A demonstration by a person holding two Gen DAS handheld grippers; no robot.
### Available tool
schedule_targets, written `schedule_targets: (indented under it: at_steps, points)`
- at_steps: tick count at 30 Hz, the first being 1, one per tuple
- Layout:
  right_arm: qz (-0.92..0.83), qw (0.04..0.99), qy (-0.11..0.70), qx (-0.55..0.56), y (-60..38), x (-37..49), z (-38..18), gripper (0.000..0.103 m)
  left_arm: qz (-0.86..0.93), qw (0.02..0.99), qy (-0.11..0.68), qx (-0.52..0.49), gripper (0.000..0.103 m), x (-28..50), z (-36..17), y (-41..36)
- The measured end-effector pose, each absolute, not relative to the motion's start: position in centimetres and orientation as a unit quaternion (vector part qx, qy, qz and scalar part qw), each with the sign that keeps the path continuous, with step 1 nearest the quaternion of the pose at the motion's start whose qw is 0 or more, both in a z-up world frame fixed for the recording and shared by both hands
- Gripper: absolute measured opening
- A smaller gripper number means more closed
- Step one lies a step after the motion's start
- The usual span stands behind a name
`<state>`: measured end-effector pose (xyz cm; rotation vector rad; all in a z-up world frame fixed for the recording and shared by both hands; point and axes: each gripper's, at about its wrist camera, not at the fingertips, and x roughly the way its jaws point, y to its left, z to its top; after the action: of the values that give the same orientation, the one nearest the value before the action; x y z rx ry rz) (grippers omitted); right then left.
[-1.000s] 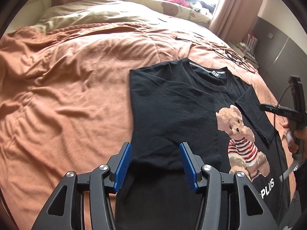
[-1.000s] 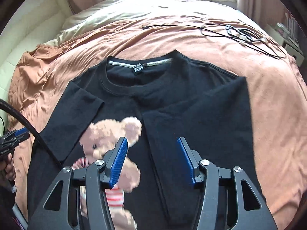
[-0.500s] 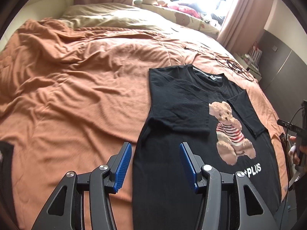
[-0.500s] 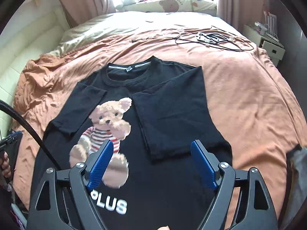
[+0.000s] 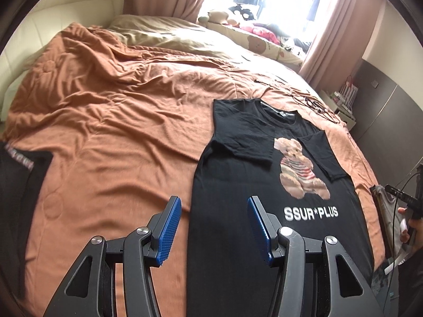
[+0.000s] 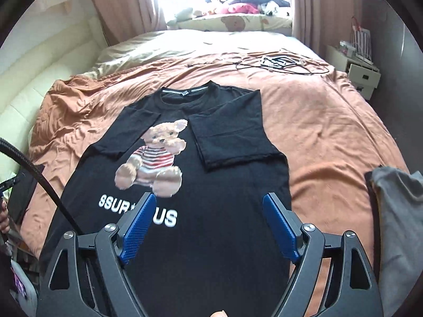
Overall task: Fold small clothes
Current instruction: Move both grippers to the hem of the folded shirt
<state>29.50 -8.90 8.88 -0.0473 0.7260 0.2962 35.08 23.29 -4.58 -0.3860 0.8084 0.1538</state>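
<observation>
Currently, a black cotton T-shirt (image 6: 219, 211) printed with a brown teddy bear in a striped jumper (image 6: 156, 155) and the white lettering "SSUR*PLUS" is being shown lying flat, front up, on a rust-orange quilted bedspread (image 5: 111, 121) that is covering a wide bed. Both short sleeves are being seen folded inward over the chest, one on each side of the bear, with the neckline lying toward the far end of the bed. The left gripper (image 5: 214, 227), black-framed with blue ribbed pads, is being held above the shirt's edge where black cloth meets orange cover; its jaws are standing partly apart and nothing is being held between them. The right gripper (image 6: 208, 227) is being held over the shirt's lower half, and its jaws, which have just been opening, are standing wide apart with only the flat cloth lying below them and nothing being gripped. A tangle of thin dark cables (image 6: 280, 63) is being seen lying on the bedspread well beyond the collar. A grey folded garment (image 6: 396, 227) is being seen at the bed's right edge in the right wrist view, well apart from the shirt. Soft toys (image 6: 227, 5) are being seen heaped near the bright window between pink curtains.
</observation>
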Motion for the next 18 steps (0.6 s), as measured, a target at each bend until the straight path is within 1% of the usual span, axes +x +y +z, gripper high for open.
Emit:
schedule_targets:
  at_steps: [7, 18]
  points:
    - [0.137, 0.929, 0.344, -0.011, -12.4, 23.0, 7.9, 0.082, 0.076, 0.899, 0.384, -0.195, 0.054, 28.9, -5.2, 22.0]
    - [0.141, 0.936, 0.323, 0.019, -17.4, 14.8, 6.3, 0.082, 0.082, 0.895, 0.386, -0.209, 0.054, 20.5, -8.2, 20.1]
